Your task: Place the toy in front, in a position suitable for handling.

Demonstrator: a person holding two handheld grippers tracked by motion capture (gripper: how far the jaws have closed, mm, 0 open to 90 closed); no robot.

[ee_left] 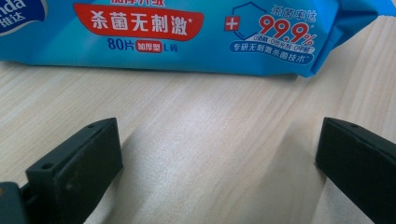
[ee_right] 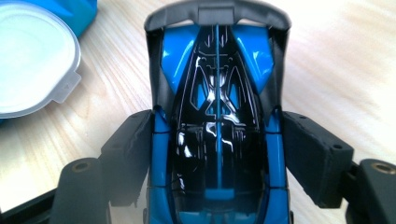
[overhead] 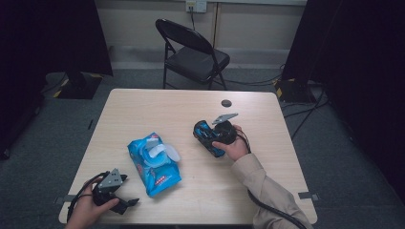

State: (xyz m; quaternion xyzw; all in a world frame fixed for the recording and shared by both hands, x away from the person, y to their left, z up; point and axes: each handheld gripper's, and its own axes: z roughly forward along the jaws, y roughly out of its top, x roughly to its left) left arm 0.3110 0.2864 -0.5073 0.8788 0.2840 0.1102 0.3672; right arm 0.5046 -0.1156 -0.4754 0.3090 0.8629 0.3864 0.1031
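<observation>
here right tongs (ee_right: 217, 154) clamp blue toy car (ee_right: 217, 116) lengthwise between pads; left tongs (ee_left: 219, 158) wide, empty.

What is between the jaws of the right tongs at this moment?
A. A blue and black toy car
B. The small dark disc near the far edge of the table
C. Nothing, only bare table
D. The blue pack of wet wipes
A: in the right gripper view the blue and black toy car sits lengthwise between the two pads of the right tongs, which press on its sides.
</observation>
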